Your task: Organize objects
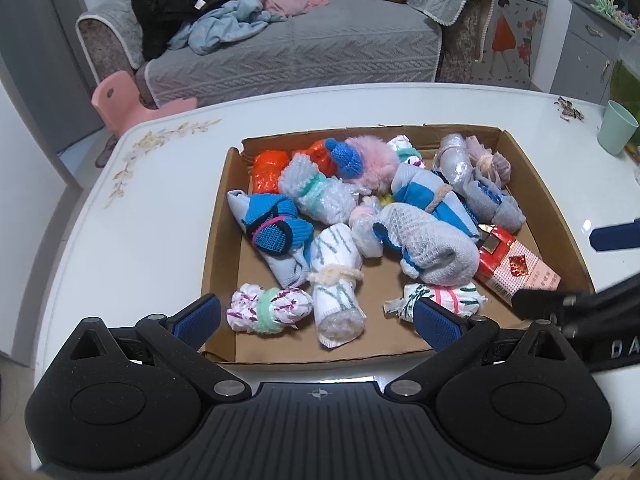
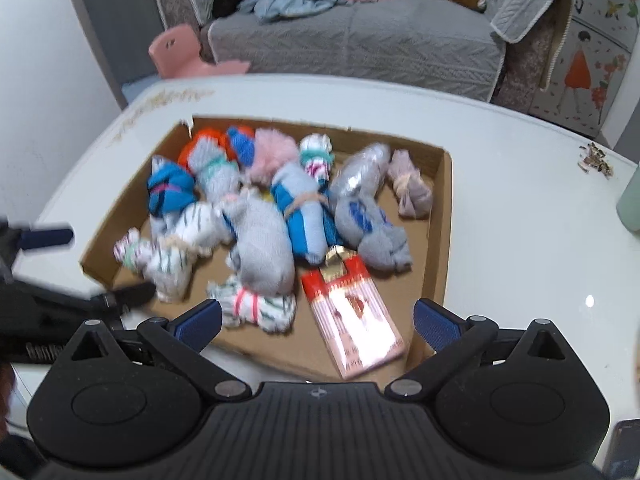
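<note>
White table (image 1: 132, 216) carrying a shallow cardboard tray (image 1: 218, 248), seen from both wrist cameras. Left hand-held gripper (image 1: 318, 322): jaws spread wide, holding nothing, poised over the tray's near edge. Between its blue pads, at 12 o'clock, lies a white striped roll tied with cream yarn (image 1: 334, 280); at 11 o'clock, a white-and-purple bundle with a green band (image 1: 268, 310); at 1 o'clock, a small bundle with a pink band (image 1: 440, 298). Tray centre: a large grey mesh-wrapped roll (image 1: 428, 246). At the tray's far-left corner, 11 o'clock, sits an orange plastic bundle (image 1: 270, 170). At 2 o'clock, a red-and-white carton (image 1: 516, 266) lies flat against the right wall. Right hand-held gripper (image 2: 318, 322): likewise released and empty, hovering above the same carton (image 2: 354, 316); this view is motion-blurred. A green cup (image 1: 616, 128) stands on the table at 2 o'clock, apart from the tray.
</note>
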`<state>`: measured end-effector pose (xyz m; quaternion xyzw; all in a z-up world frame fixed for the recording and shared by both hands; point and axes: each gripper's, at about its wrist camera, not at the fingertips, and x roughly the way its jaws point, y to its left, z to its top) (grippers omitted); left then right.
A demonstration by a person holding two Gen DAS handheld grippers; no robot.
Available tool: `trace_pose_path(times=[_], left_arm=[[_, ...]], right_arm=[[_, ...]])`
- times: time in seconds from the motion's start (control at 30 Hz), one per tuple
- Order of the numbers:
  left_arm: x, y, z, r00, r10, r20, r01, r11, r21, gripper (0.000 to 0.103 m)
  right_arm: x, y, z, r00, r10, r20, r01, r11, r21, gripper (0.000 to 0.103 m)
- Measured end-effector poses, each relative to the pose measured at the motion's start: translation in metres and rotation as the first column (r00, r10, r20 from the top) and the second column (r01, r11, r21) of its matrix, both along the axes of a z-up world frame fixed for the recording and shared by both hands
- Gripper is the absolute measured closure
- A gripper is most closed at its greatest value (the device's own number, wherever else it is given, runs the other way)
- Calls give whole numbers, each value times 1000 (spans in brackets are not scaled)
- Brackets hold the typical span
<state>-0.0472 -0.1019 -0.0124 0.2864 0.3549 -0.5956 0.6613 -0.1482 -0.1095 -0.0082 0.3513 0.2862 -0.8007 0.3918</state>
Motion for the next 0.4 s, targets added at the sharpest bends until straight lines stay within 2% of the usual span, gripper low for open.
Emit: trace_pose_path(times=[0.4], left_arm=[[0,-3,2,1000,0,-25,0,1000,7,1]], right_arm=[[-1,2,2,1000,9,8,-9,1000,-1,1]])
